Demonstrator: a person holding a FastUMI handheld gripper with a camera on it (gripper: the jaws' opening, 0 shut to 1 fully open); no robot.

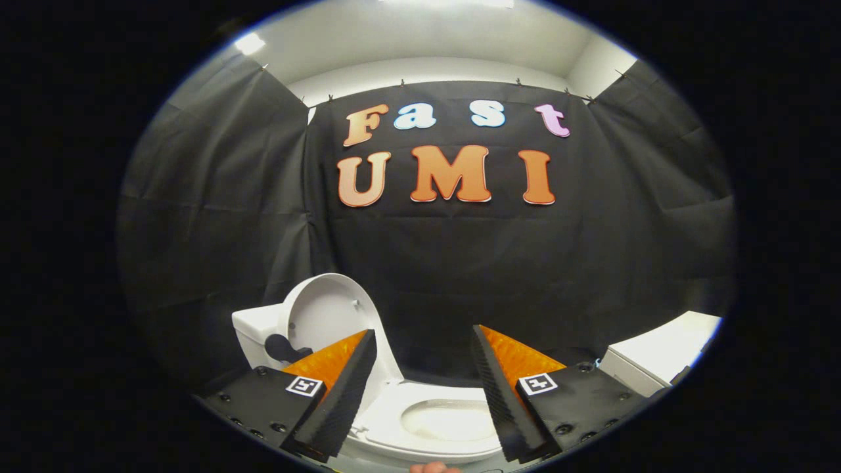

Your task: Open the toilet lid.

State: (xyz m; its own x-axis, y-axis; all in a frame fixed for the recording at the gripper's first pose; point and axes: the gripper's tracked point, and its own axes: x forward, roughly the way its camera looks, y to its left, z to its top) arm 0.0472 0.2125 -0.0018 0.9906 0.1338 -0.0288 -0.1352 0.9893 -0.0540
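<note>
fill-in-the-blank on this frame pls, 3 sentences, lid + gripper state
1. The toilet lid stands ____, leaning back toward the tank.
2. The gripper has its fingers spread ____, with nothing held between them.
3. Seen between the fingers, below the raised lid, is the toilet's ____.

Missing words: open (raised); open (apart); seat (bowl opening)

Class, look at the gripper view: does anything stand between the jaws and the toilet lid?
Nothing visible does. The lid already stands upright against the tank, just beyond the left jaw. The gripper is open, jaws apart above the seat, touching nothing.
</note>
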